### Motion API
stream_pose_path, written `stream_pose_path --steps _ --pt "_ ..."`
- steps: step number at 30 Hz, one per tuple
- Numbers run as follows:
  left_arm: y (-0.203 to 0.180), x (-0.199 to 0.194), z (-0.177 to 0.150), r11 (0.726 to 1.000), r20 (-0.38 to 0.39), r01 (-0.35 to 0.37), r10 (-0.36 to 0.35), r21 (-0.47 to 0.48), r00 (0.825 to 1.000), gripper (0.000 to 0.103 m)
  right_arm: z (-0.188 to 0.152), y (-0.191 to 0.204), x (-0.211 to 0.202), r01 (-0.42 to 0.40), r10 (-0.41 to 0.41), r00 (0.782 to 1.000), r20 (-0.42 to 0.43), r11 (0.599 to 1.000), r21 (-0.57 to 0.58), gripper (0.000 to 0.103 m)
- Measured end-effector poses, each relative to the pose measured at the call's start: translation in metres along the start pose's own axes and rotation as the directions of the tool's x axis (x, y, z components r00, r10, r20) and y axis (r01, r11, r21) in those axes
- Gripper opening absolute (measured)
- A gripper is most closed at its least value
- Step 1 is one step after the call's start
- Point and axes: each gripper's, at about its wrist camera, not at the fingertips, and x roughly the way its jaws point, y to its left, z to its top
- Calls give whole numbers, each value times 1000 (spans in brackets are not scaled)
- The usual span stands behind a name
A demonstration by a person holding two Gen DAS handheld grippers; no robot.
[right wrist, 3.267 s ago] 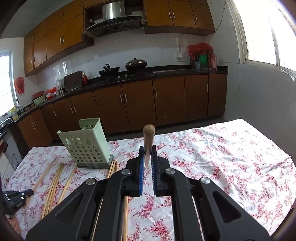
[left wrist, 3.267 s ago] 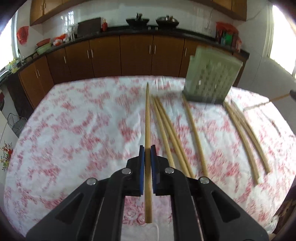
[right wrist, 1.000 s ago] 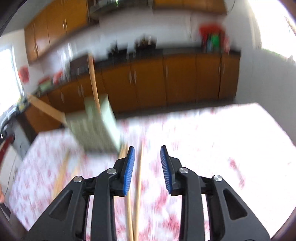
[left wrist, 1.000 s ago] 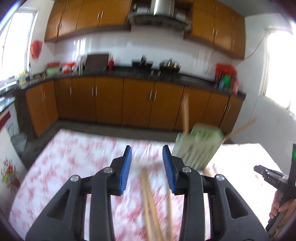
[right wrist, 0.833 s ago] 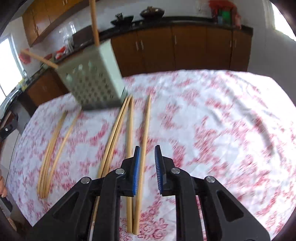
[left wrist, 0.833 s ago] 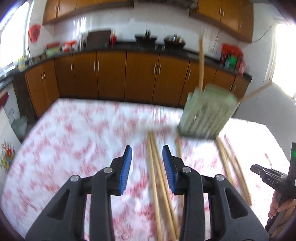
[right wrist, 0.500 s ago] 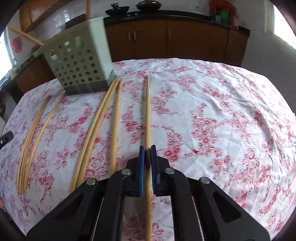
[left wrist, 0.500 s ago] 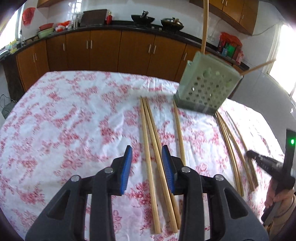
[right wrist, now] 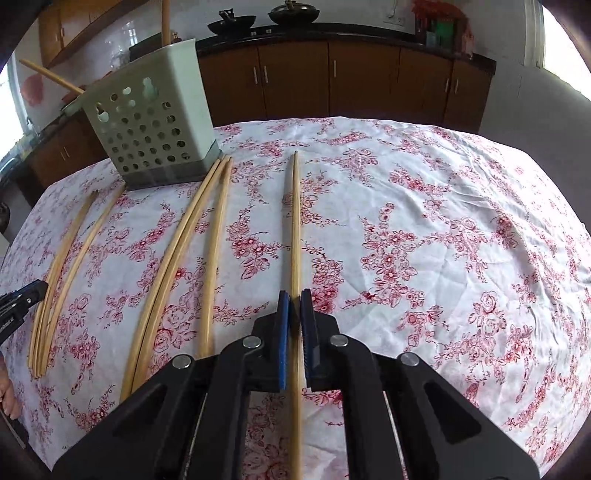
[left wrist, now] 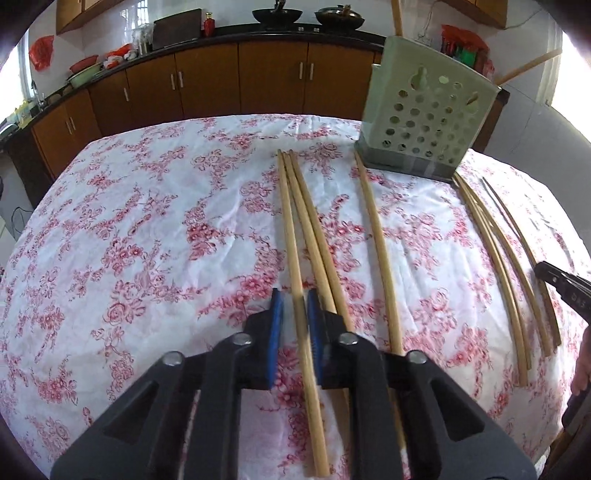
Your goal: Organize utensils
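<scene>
Wooden chopsticks lie in rows on the floral tablecloth (left wrist: 147, 229). My left gripper (left wrist: 295, 306) is down at the cloth and its jaws are closing around the leftmost chopstick (left wrist: 290, 229), with a sliver of gap still showing beside it. My right gripper (right wrist: 294, 295) is shut on a lone chopstick (right wrist: 294, 221) that lies to the right of the others. The pale green perforated holder (left wrist: 424, 122) stands at the back, also seen in the right wrist view (right wrist: 155, 122). Two chopsticks stand in it, one upright (right wrist: 165, 18) and one leaning (right wrist: 51, 77).
Beside the left gripper lie a close pair of chopsticks (left wrist: 317, 243) and a single one (left wrist: 376, 236). Several more (left wrist: 495, 243) curve along the right. Kitchen cabinets (left wrist: 269, 74) run behind the table. A person's fingers (right wrist: 9, 398) show at the table's left edge.
Both grippers came down from above to the tablecloth. The right jaws closed onto the lone chopstick. The left jaws narrowed around the leftmost chopstick.
</scene>
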Motion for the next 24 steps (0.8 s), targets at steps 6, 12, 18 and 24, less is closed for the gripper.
stream_pose_path --steps 6,12,18,24 --pt "22 14 18 997 7 -43 43 -58 999 8 7 -8 5 74 -74 997 30 997 -6 7" --pt "37 16 20 994 22 -7 10 -105 1000 10 6 -21 5 51 -52 998 36 998 47 7" --pt "38 17 21 995 21 -15 17 -99 1000 10 7 -21 5 46 -48 998 35 998 50 8" --pt "38 16 21 994 23 -3 6 -108 1000 10 7 -22 5 40 -42 998 36 998 56 8"
